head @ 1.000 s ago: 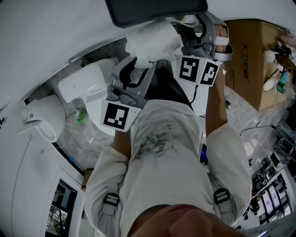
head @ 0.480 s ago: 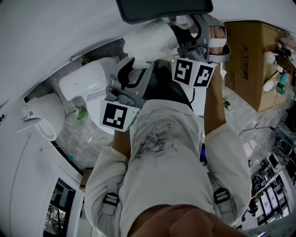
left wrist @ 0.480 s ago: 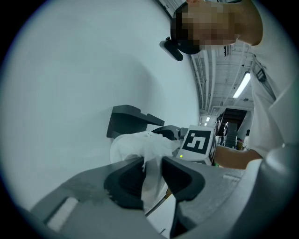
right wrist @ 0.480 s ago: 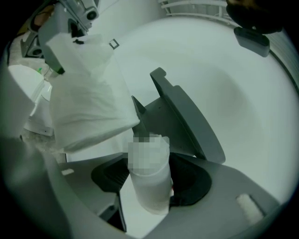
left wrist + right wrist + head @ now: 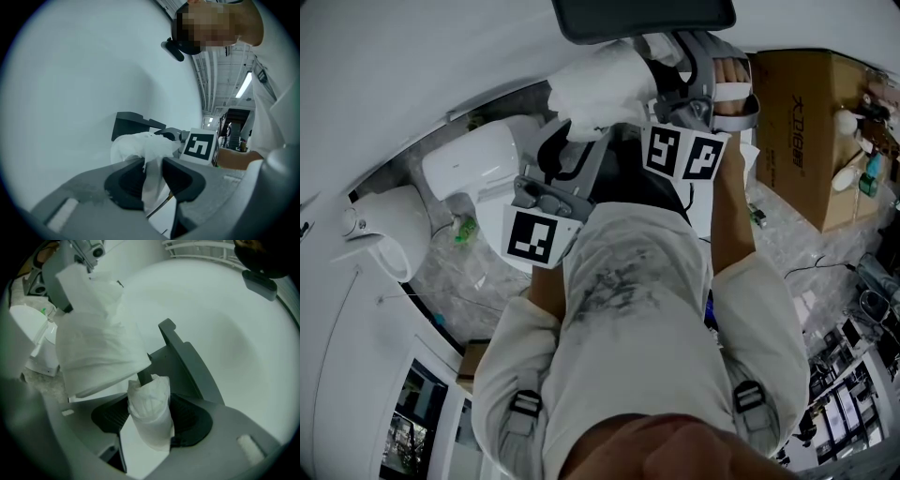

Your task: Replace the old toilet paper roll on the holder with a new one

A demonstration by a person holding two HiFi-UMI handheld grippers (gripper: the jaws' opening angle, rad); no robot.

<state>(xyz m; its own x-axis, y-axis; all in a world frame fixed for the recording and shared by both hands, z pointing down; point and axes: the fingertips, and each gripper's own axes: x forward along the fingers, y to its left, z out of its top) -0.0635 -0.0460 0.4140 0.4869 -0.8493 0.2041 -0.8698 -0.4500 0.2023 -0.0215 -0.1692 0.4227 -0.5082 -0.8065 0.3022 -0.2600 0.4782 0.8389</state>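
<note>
Roll stub (image 5: 147, 401) between jaws of right tool (image 5: 151, 414), just opening, seemingly gripped

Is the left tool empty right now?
No, the left tool is clamped on crumpled white paper that sits between its jaws.

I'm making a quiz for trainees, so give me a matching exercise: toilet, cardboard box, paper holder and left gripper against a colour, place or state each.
1 toilet
2 cardboard box
3 paper holder
4 left gripper

A shut on white paper
B dark grey, on the wall
C brown, at the head view's right
D white, at the head view's left

Pairs: 1-D, 2-C, 3-B, 4-A
</note>
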